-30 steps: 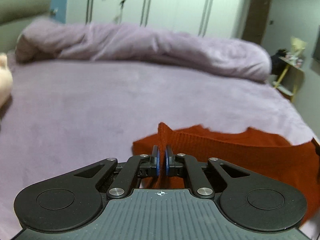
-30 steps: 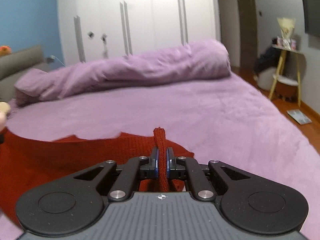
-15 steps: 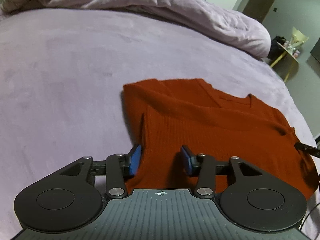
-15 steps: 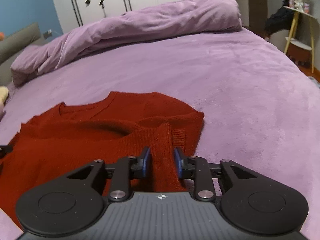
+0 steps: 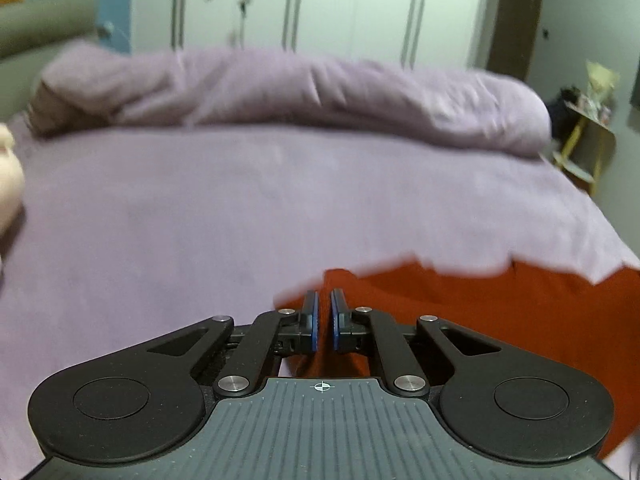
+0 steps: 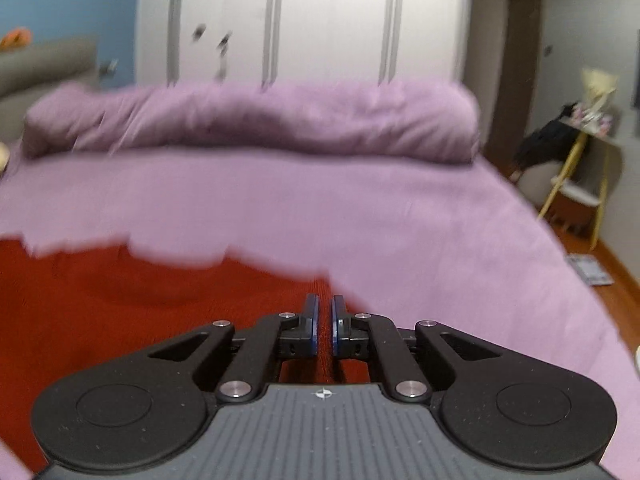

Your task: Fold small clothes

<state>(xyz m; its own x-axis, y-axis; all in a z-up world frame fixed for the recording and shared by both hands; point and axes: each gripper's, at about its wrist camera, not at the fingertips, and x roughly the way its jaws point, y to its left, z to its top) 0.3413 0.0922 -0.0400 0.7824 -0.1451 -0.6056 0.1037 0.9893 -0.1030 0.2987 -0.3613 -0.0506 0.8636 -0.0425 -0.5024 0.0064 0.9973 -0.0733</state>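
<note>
Left gripper [image 5: 324, 304] and right gripper [image 6: 324, 307] each pinch the rust-red knitted sweater [image 5: 480, 304] over the lilac bedsheet [image 5: 240, 208].

Rust-red knit sweater [image 5: 500, 312], spread on bed

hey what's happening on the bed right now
A person is folding a red knitted sweater on a purple bed, one hand-held gripper per hand. The left hand-held gripper and right hand-held gripper each have fingers nearly closed with red fabric between them, apparently pinching opposite edges. Both views are motion-blurred.
</note>
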